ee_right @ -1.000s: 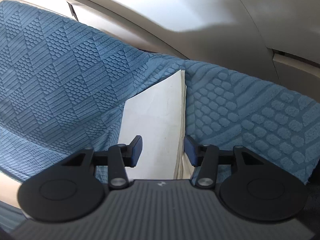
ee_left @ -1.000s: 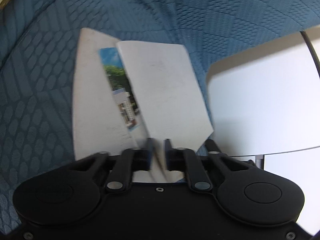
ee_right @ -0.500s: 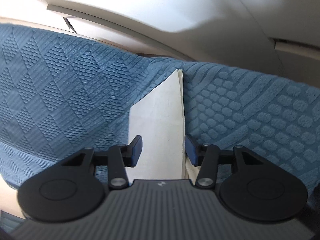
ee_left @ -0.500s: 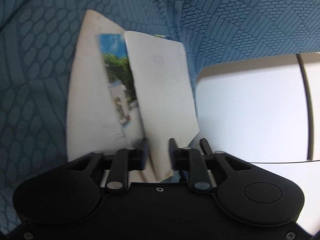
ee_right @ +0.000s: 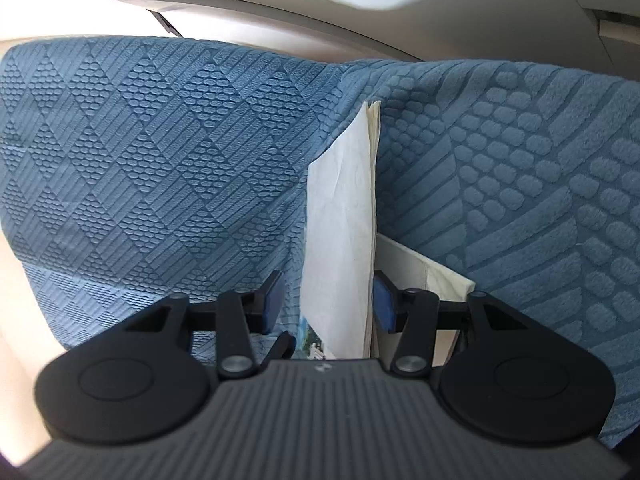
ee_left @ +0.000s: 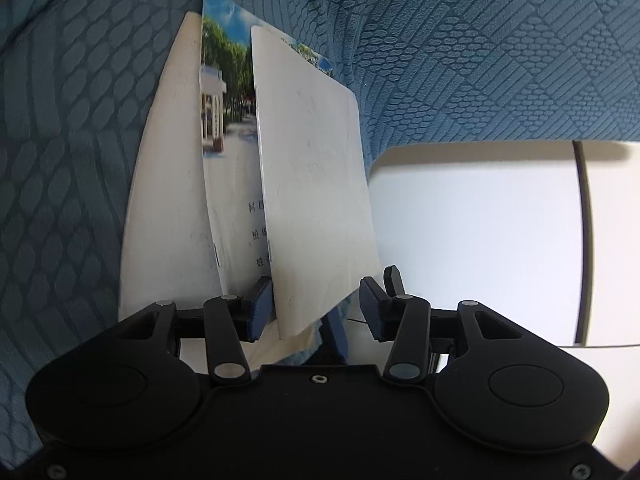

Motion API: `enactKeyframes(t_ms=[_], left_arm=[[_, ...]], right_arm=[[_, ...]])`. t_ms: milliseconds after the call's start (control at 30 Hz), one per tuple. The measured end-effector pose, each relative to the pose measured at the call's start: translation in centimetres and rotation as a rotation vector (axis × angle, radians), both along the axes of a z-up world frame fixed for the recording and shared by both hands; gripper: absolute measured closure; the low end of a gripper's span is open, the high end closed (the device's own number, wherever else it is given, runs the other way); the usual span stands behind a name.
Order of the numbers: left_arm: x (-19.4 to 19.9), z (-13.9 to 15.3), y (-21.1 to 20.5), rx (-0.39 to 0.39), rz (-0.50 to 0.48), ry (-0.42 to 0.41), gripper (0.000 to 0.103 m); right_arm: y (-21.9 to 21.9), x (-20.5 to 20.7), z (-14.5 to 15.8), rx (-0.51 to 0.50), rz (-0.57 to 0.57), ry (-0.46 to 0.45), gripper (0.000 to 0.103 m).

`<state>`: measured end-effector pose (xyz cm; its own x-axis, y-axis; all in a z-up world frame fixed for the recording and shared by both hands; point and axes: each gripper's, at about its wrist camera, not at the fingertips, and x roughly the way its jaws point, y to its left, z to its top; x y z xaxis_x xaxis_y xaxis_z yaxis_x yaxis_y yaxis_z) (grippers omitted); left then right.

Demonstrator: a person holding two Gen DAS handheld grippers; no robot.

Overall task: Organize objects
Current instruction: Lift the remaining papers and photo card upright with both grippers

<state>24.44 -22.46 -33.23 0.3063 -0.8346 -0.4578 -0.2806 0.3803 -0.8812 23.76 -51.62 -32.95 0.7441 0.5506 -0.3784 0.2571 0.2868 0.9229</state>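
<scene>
Two grippers flank the stacked booklets: the left gripper (ee_left: 316, 308), jaws just opening, pads clear of the white booklet (ee_left: 312, 184) at twelve o'clock, the right gripper (ee_right: 326, 304) likewise apart, blue textured cover (ee_left: 480, 60) beyond.

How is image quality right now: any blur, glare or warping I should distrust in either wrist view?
Left wrist: white surface blown out by glare; photo-cover booklet slightly soft; blue quilted cover bends at the edges. Right wrist: sharp centre, white booklet clear, overexposed top, curved lines.
</scene>
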Motion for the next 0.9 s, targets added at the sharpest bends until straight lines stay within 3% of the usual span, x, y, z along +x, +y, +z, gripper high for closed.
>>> enactKeyframes(t_ms=[100, 200, 333, 400, 467, 900], left_arm=[[-0.2, -0.2, 0.0, -0.021, 0.023, 0.015, 0.061], [-0.2, -0.3, -0.3, -0.032, 0.025, 0.026, 0.071], [-0.2, -0.8, -1.0, -0.043, 0.043, 0.058, 0.085], [-0.1, -1.3, -0.9, -0.059, 0.076, 0.077, 0.086], [-0.2, -1.6, -0.5, -0.081, 0.096, 0.087, 0.097], [-0.6, 1.6, 1.0, -0.104, 0.068, 0.031, 0.101]], right_arm=[[-0.1, -0.1, 0.0, 0.023, -0.006, -0.014, 0.053], [0.0, -0.1, 0.0, 0.083, 0.008, -0.047, 0.053], [0.5, 0.0, 0.1, 0.073, 0.024, -0.045, 0.053], [0.4, 0.0, -0.1, 0.078, 0.018, -0.03, 0.053], [0.4, -0.2, -0.1, 0.074, 0.015, -0.028, 0.053], [0.2, -1.3, -0.4, 0.045, -0.02, -0.004, 0.053]])
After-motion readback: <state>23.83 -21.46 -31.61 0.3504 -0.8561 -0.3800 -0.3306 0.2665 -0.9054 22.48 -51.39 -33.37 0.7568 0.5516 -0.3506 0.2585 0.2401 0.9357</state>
